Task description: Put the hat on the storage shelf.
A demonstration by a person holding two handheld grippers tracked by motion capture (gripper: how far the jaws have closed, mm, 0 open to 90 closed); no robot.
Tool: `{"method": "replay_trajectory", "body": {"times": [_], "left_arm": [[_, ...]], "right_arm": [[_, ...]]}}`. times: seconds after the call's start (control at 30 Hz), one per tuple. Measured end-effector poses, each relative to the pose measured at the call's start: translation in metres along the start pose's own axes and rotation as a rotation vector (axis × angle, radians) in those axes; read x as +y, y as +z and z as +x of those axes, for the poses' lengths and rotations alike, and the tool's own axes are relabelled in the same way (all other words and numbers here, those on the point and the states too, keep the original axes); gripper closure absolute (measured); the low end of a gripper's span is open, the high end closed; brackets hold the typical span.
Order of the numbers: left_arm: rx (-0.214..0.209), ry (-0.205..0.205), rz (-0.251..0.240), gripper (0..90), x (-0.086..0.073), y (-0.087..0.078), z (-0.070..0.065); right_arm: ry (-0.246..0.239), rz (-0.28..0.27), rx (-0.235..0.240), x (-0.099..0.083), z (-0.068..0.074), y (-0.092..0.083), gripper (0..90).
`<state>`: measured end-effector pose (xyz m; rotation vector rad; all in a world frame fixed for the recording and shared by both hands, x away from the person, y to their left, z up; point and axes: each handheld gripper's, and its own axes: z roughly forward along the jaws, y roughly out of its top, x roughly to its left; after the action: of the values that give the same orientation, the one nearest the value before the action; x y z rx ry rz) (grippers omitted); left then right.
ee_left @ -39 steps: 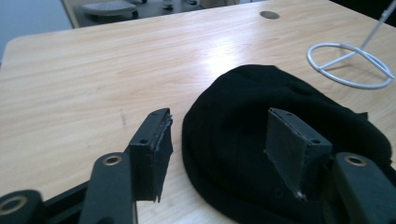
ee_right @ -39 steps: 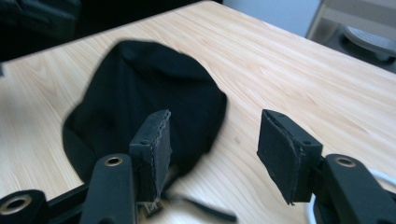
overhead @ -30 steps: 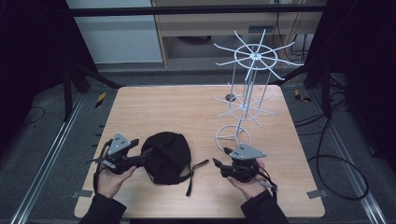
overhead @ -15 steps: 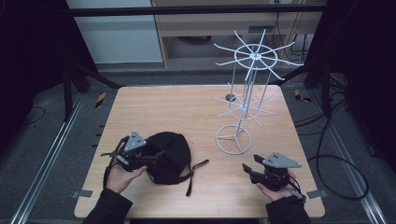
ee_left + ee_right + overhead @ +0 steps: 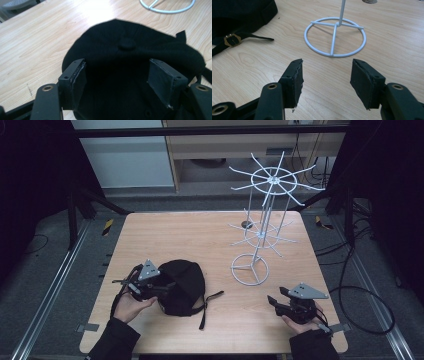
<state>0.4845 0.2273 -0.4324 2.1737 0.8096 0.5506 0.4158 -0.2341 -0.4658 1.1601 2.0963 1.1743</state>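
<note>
Resting on the wooden surface (image 5: 165, 235) is a black cap (image 5: 182, 285), and I am taking it as my landmark. I am holding my left gripper (image 5: 162, 289) at the cap's left edge, its jaws reaching in over the dark fabric. In the left gripper view the cap (image 5: 130, 57) is lying between those jaws, its top button (image 5: 127, 44) just beyond them; the jaws are standing spread, having just been opening and then easing in a little, and I cannot see the pads pressing on the cloth. The cap's strap (image 5: 210, 302) is trailing out to the right of the cap, and in the right gripper view its brass buckle (image 5: 231, 40) is showing on the strap near the cap's rim.

To the right of the cap, and well apart from it, I am holding my right gripper (image 5: 274, 300) low over the surface, its jaws spread with nothing but bare wood between them. Standing between the cap and that gripper, a little farther back, is a white wire rack (image 5: 260, 225); its round base ring (image 5: 335, 37) is lying just ahead of my right jaws in the right gripper view.
</note>
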Motion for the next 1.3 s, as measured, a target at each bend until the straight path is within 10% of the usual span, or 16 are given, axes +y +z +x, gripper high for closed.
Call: {"method": "replay_trajectory", "body": {"times": [0.37, 0.77, 1.3], "left_arm": [[0.05, -0.077, -0.068, 25.1, 0.02, -0.008, -0.011], [0.061, -0.191, 0.016, 19.8, 0.018, 0.022, -0.014], [0.063, -0.235, 0.103, 71.8, 0.001, 0.042, -0.01]], "right_arm": [[-0.001, 0.003, -0.007, 0.0, -0.002, 0.001, 42.7], [0.004, 0.017, 0.005, -0.001, -0.002, 0.002, 40.2], [0.003, 0.014, 0.012, -0.001, -0.002, 0.002, 41.6]]}}
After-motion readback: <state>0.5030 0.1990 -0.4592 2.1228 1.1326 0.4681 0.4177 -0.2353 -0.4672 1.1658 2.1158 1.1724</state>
